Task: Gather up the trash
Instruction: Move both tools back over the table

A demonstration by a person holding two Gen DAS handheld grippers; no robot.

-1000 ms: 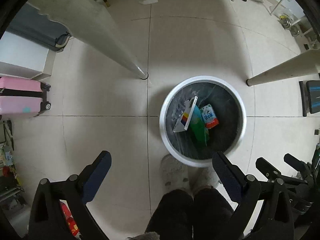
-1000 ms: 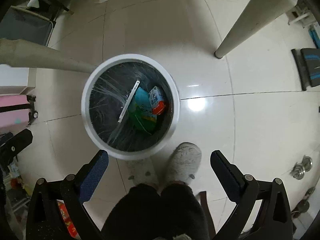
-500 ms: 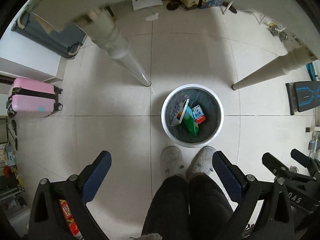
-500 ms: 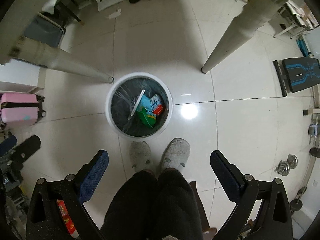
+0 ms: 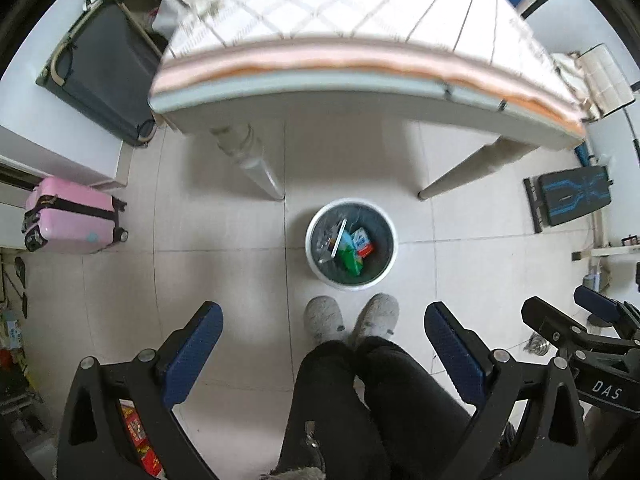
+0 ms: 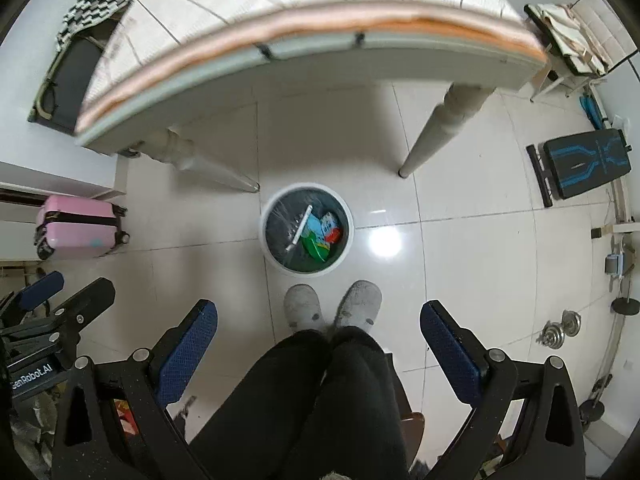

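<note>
A round white trash bin (image 5: 390, 240) with a dark liner stands on the tiled floor below the table's front edge; it also shows in the right wrist view (image 6: 349, 236). Inside lie a green packet (image 5: 349, 259), a red-and-blue carton (image 5: 362, 242) and a flat white box (image 5: 338, 238). My left gripper (image 5: 323, 334) is open and empty, high above the floor. My right gripper (image 6: 318, 330) is open and empty, at similar height. Both look down past the person's legs.
A table (image 5: 360, 92) with a checked cloth spans the top of both views, its legs (image 5: 256, 164) either side of the bin. A pink suitcase (image 5: 68, 220) stands left. A black-and-blue bench (image 5: 572, 198) and weights (image 6: 560, 330) lie right.
Both grippers have risen well away from the bin; it looks much smaller now and the tabletop has come into view. Both stay open and empty.
</note>
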